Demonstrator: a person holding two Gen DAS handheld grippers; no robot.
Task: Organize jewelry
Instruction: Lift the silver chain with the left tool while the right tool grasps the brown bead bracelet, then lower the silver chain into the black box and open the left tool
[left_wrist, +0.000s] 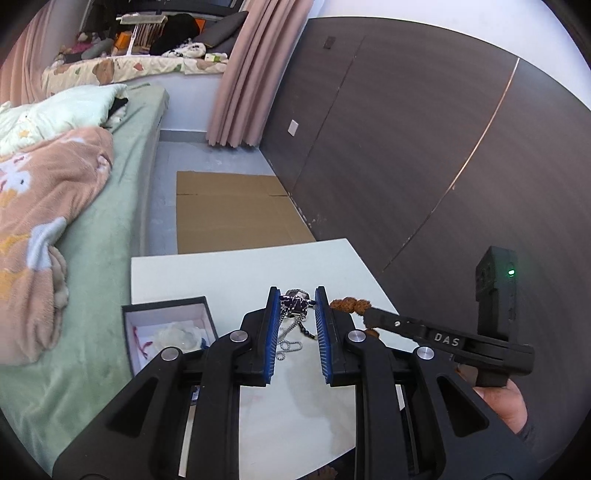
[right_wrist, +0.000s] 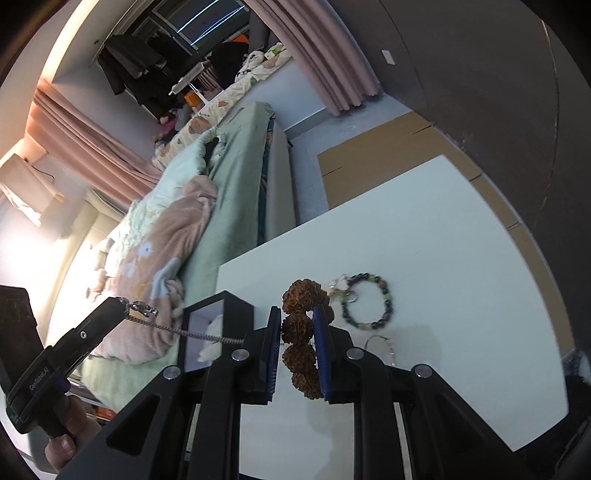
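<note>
1. Black gripper frames fill the bottom of both views. The left gripper (left_wrist: 296, 295) is clamped at its fingertips on a metal chain necklace (left_wrist: 293, 301) with a dark pendant, and the chain's loose end dangles down between the blue pads.
2. The right gripper (right_wrist: 297, 317) is clamped on a bracelet of knobbly brown seed beads (right_wrist: 301, 332), which hangs in a column between its pads, clear of the white table (right_wrist: 443, 240).
3. Gripping each piece by one end probably lets it hang straight, untangled, for lowering.
4. An open dark jewelry box (left_wrist: 168, 332) sits at lower left of the left view, by the table's edge; it seems the likely destination.
5. A dark-and-green beaded bracelet (right_wrist: 367, 301), a small silver piece (right_wrist: 341, 286) touching it and a thin hoop (right_wrist: 380, 345) lie on the table right of centre in the right view, not yet sorted.
</note>
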